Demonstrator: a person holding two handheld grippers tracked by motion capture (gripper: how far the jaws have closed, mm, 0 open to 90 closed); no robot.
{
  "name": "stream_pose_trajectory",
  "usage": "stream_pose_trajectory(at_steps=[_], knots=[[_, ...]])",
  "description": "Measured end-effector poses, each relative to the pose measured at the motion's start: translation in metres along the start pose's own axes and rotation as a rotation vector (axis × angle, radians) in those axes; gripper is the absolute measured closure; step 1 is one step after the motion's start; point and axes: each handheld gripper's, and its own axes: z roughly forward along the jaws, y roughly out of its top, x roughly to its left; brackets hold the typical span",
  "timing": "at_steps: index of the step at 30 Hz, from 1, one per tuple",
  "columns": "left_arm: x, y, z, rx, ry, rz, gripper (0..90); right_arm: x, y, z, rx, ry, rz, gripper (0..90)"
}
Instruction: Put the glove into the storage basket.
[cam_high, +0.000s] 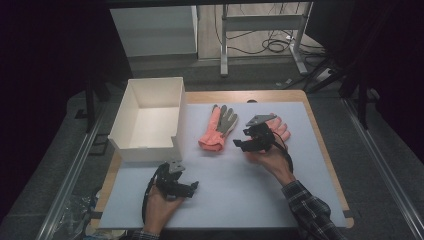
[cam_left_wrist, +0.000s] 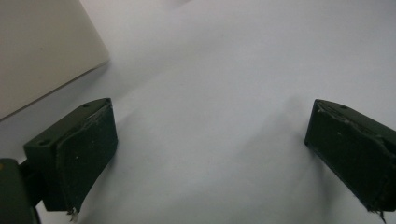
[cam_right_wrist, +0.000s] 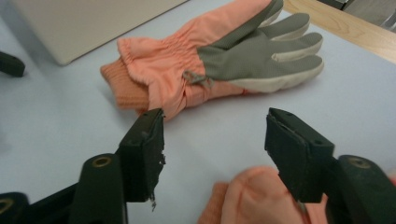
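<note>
Evidently your right gripper (cam_right_wrist: 215, 140) has its jaws apart — over the near salmon fabric glove (cam_right_wrist: 252, 196), nothing clamped; left gripper (cam_left_wrist: 210, 154) gapes idle.

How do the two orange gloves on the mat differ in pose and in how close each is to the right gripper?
The left glove lies fully in view, grey palm up, fingers pointing away from the person; the right glove is largely covered by the right gripper. The left glove lies clear ahead of the open jaws; the right glove sits under them, not clamped. Both are orange and lie on the white mat.
</note>
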Motion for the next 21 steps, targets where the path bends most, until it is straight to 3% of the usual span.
stream_pose_trajectory(at_steps=[11,18,21], knots=[[0.000,0.000,0.000,0.001,0.001,0.001,2.3,-0.009,0.028,0.033,0.018,0.008,0.005,59.0],[0.000,0.000,0.000,-0.001,0.000,0.000,2.3,-0.013,0.043,0.057,0.054,0.001,-0.003,60.3],[0.000,0.000,0.000,0.000,0.000,-0.001,2.3,-0.015,0.047,0.067,0.052,-0.007,0.011,53.9]])
